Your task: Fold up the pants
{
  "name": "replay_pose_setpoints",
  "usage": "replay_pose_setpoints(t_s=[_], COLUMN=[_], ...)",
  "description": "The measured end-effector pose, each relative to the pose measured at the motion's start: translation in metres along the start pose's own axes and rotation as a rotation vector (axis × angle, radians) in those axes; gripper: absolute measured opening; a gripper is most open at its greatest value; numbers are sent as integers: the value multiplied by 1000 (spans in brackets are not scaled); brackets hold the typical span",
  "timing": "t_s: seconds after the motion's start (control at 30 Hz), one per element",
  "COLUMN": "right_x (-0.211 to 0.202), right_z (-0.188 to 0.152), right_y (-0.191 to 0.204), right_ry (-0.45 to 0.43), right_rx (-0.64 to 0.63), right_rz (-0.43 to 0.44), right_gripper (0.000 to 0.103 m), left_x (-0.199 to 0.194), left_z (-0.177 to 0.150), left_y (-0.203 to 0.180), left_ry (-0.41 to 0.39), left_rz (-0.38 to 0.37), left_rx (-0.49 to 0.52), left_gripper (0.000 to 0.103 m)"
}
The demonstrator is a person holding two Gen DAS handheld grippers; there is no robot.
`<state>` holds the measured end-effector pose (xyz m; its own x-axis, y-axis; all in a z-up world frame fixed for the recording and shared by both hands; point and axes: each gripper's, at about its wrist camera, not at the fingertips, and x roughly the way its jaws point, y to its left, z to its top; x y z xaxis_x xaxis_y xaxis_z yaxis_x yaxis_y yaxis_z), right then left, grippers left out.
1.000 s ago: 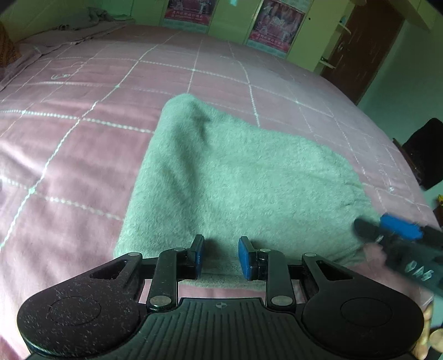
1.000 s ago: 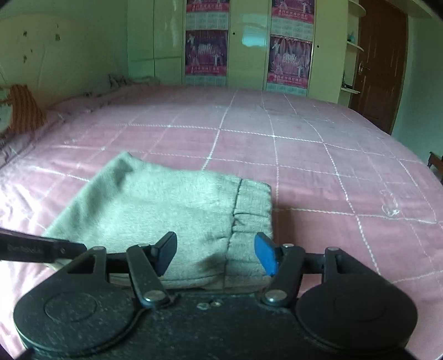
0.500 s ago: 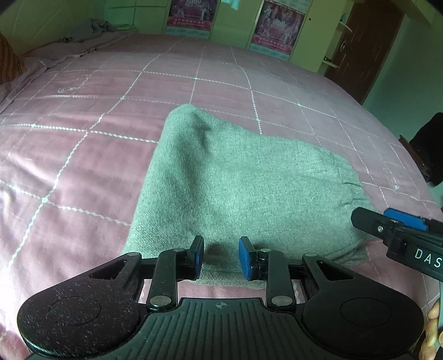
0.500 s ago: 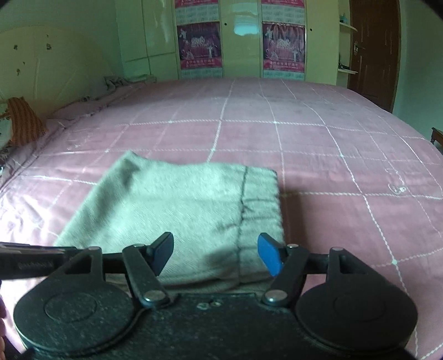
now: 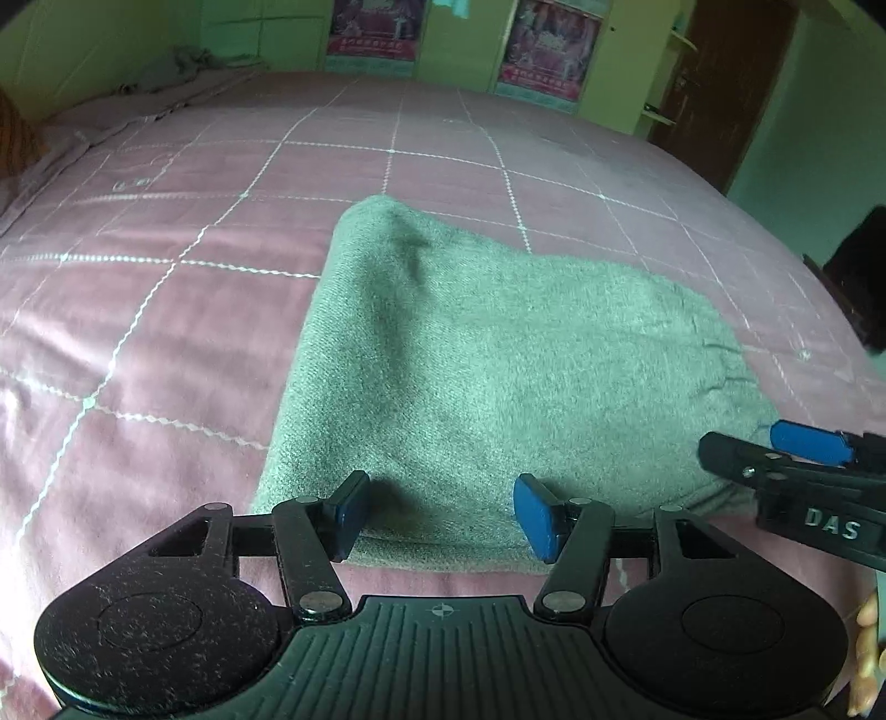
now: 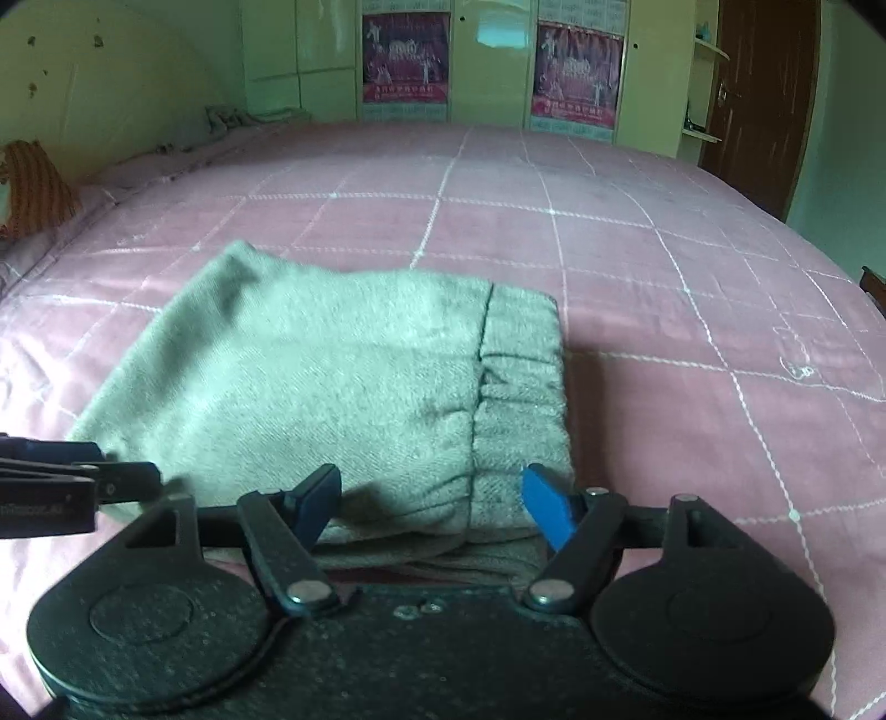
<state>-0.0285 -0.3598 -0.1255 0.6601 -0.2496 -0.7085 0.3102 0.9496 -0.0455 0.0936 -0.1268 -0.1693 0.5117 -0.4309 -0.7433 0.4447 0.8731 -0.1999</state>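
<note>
Grippers at near edge of folded pants, both letting go.
L gripper (image 5: 440, 518) low centre of its view, jaws opening, nothing pinched; pants (image 5: 498, 376) lie just ahead on pink bed (image 5: 166, 310), long axis running left-right across frame. R gripper (image 6: 429, 507) also opening, empty, over waistband end (image 6: 520, 399). Each hand sits at one near corner; L nearer the plain folded end.

Both views are dim, with a greenish cast and soft daylight. A pale glare sits on the cupboard door (image 6: 498, 33), perhaps a reflected window. Soft shadows fall on the grey pants (image 5: 498, 354) under each hand-held gripper. The fisheye lens bends the bed (image 6: 664, 277) and blackens the corners. Grain softens detail; the far wall looks blurry.
</note>
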Motion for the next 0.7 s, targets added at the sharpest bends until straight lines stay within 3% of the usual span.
replay_pose_setpoints(t_s=[0.13, 0.3, 0.7], right_x=[-9, 5, -2], right_z=[3, -9, -1], right_y=[-4, -8, -37], right_ry=[-47, 18, 42], right_rx=[28, 25, 170], right_rz=[-10, -15, 64], right_gripper=[72, 76, 78], left_x=[-2, 4, -3], left_z=[1, -6, 23], left_y=[0, -6, 20], left_ry=[-15, -5, -14], left_rz=[0, 14, 14], left_rx=[-5, 53, -37], left_gripper=[58, 60, 61])
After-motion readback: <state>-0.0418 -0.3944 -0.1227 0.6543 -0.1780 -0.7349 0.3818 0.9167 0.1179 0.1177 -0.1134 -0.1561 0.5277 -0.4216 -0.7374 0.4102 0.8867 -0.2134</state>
